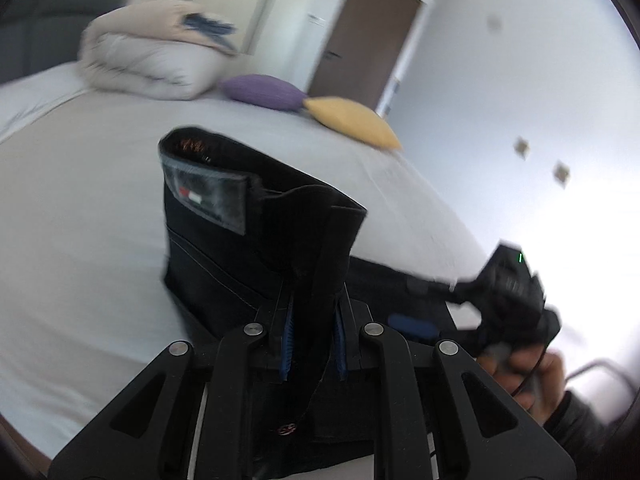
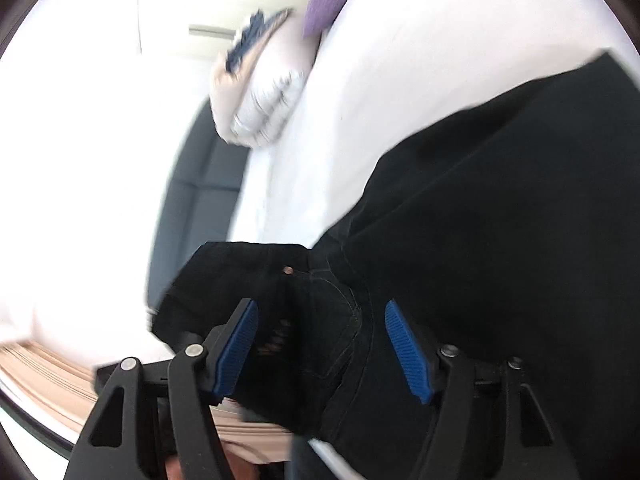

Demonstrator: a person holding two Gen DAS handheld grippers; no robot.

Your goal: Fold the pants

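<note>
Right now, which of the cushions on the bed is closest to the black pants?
The yellow cushion. It lies nearest the black pants; the purple cushion sits just beyond it, and the big cream pillow lies further back on the bed.

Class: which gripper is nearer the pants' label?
Left. The left gripper clamps the pants just below the label; the right gripper stands open elsewhere over them.

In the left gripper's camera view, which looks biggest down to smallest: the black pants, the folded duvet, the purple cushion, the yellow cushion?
1. Black pants, though nearness to the camera inflates them.
2. Folded duvet.
3. Yellow cushion and purple cushion look about alike; too close to rank.
</note>
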